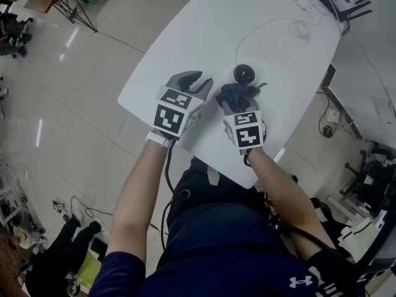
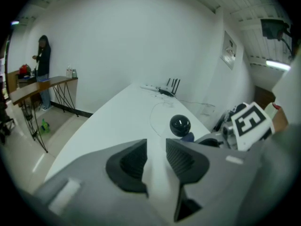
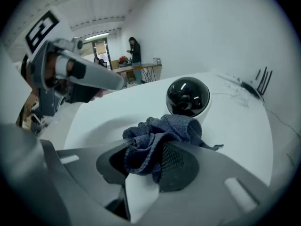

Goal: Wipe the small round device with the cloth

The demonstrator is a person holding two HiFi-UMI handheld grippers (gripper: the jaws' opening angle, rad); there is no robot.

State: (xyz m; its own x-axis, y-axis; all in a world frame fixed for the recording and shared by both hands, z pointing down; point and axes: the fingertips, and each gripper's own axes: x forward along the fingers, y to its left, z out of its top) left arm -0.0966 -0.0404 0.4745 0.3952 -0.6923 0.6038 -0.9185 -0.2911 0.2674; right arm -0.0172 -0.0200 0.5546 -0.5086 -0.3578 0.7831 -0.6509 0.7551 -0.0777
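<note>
While the cloth (image 3: 160,131) was clamped in the right gripper (image 3: 148,159), the device (image 3: 188,97) was seen just ahead of it, toward the near edge of the table (image 1: 260,36); the left gripper (image 2: 155,161), closed and empty, was farther off.

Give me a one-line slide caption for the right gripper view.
Right gripper clamps a crumpled dark-blue cloth close to the small round black-domed device on the white table.
</note>
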